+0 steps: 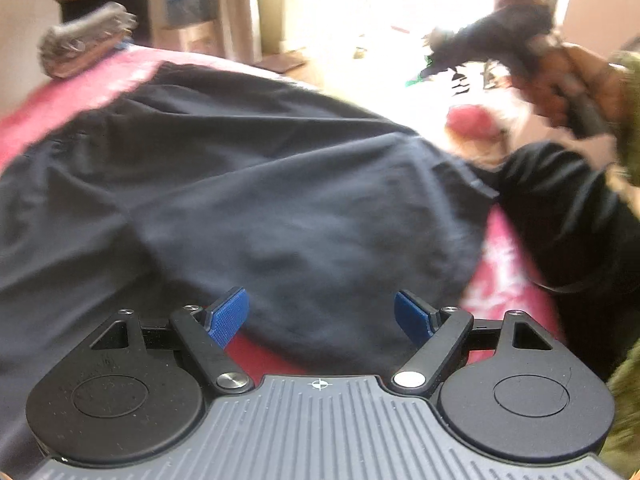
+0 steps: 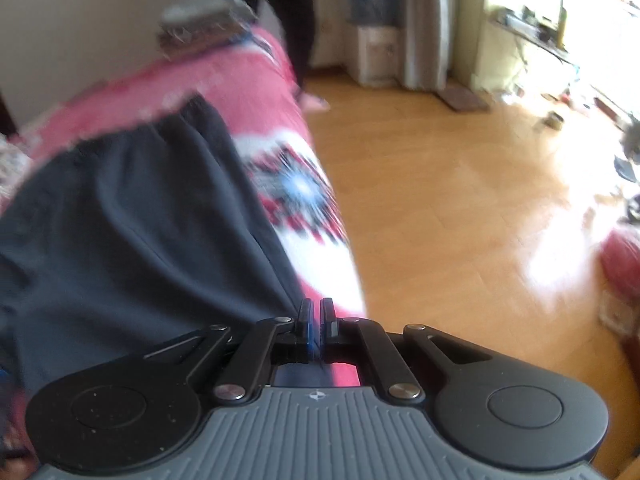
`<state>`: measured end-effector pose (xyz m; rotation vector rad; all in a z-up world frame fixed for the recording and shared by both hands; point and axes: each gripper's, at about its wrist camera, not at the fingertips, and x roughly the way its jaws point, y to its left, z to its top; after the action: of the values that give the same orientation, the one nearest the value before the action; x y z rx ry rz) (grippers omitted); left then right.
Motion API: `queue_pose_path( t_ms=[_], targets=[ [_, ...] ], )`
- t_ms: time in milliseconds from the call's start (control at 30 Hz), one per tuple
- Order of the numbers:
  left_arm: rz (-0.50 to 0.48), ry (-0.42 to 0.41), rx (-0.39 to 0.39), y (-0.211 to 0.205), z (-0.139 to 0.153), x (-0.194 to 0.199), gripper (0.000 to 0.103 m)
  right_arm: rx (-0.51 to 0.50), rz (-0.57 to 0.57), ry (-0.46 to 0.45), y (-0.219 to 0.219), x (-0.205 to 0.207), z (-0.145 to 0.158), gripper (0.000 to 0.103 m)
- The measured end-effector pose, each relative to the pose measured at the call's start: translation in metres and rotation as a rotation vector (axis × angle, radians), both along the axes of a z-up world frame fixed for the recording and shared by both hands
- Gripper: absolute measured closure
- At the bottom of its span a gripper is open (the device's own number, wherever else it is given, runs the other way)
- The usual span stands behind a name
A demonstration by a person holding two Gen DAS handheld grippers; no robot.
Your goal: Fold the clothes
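Dark navy garment (image 1: 248, 184) spread in loose wrinkles over a pink patterned bedspread (image 1: 52, 100), filling most of the left wrist view. Left gripper (image 1: 322, 314) poised just above the cloth, blue fingertips (image 1: 226, 314) wide apart, nothing between them. Right gripper (image 2: 316, 314) at the garment's right edge near the side of the bed, jaws pressed together; fabric bunched against the left finger, though whether any is pinched cannot be told. Right hand (image 1: 572, 84) raised at upper right of the left view, blurred. Folded grey laundry (image 1: 86, 38) at the far end of the bed. Wooden floor (image 2: 460, 208) beyond, sunlit. Standing person's legs (image 2: 292, 28) in the background.
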<state>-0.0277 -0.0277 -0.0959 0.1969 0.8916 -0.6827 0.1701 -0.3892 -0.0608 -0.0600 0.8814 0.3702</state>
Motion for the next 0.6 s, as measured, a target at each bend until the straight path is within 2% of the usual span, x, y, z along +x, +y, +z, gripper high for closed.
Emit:
queue_pose_path(
  t_ms=[33, 133, 267, 433, 600],
  targets=[
    [-0.007, 0.036, -0.014, -0.002, -0.005, 0.004, 0.022, -0.002, 0.027, -0.023, 0.01, 0.007, 0.005, 0.101],
    [0.004, 0.11, 0.015, -0.008, -0.023, 0.01, 0.022, 0.008, 0.116, -0.056, 0.041, 0.033, 0.01, 0.1],
    [0.0, 0.107, 0.029, -0.011, -0.028, 0.007, 0.021, 0.025, 0.183, -0.05, 0.085, 0.081, 0.002, 0.1],
    [-0.025, 0.098, 0.054, -0.015, -0.03, 0.003, 0.018, 0.019, 0.204, -0.047, 0.124, 0.134, -0.013, 0.1],
    [-0.046, 0.09, 0.068, -0.015, -0.031, 0.001, 0.016, -0.005, 0.229, -0.05, 0.145, 0.156, -0.029, 0.1]
  ],
)
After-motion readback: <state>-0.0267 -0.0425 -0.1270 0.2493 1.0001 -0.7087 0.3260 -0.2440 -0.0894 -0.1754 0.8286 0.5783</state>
